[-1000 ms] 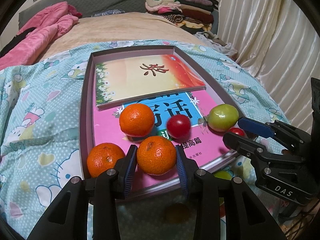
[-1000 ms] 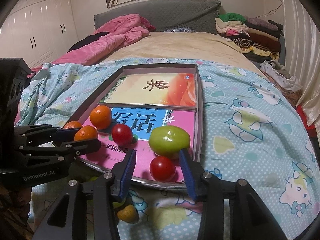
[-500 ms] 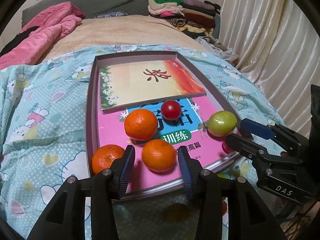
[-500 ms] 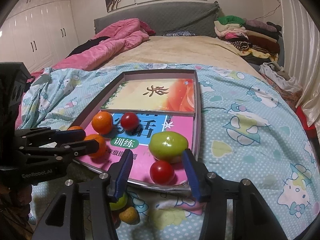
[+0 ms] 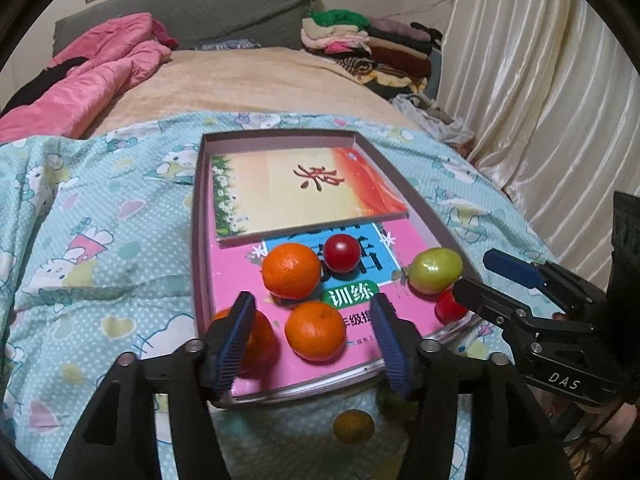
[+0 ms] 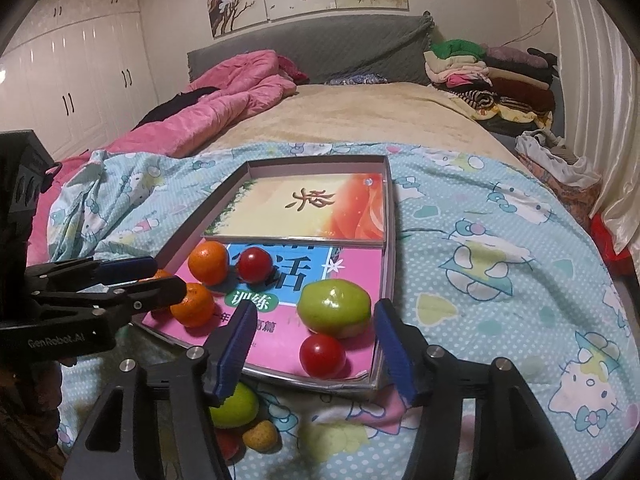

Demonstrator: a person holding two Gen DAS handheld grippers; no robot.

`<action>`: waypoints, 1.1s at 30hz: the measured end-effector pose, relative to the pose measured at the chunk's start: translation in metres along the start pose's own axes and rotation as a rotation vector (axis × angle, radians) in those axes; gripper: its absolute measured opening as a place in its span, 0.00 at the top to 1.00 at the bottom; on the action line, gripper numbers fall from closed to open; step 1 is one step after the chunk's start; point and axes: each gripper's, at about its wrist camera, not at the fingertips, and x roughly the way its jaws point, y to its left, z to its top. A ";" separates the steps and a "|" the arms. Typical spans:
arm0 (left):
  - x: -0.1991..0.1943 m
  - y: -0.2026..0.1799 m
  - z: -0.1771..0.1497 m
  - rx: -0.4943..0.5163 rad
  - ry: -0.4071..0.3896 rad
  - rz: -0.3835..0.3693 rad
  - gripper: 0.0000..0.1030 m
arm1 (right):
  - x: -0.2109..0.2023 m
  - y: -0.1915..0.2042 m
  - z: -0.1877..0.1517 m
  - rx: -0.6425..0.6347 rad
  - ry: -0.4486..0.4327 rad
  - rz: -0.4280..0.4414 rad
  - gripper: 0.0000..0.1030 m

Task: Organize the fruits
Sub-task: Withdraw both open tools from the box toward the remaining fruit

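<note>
A shallow grey tray [image 5: 199, 240] on the bed holds two books with fruit on the pink one. My left gripper [image 5: 314, 344] is open and its jaws are opening. An orange [image 5: 316, 330] lies between them, untouched. A second orange [image 5: 292, 276] and a red tomato [image 5: 342, 252] lie farther back. A third orange [image 5: 262, 340] sits half hidden behind my left finger. My right gripper [image 6: 316, 348] is open too, jaws opening, with another red tomato [image 6: 322, 356] loose between them. A green fruit [image 6: 334, 308] lies just beyond.
Off the tray's near edge, on the blue cartoon quilt [image 6: 500, 280], lie a green fruit [image 6: 236, 404] and a small yellow fruit [image 6: 260, 436]. A pink duvet [image 6: 224, 104] and a pile of folded clothes [image 6: 492, 76] lie at the bed's far end. Curtains [image 5: 540, 100] hang on the right.
Both pairs of jaws have widened. The left pads have come off the near orange, which stays on the pink book. The far red tomato has rolled a little farther back.
</note>
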 end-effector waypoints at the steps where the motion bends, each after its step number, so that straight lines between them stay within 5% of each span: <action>1: -0.003 0.001 0.000 -0.006 -0.009 -0.002 0.34 | -0.001 0.000 0.000 0.003 -0.007 0.002 0.38; 33: -0.039 0.000 -0.015 0.001 -0.032 -0.002 0.25 | -0.042 0.008 0.000 0.013 -0.091 0.065 0.19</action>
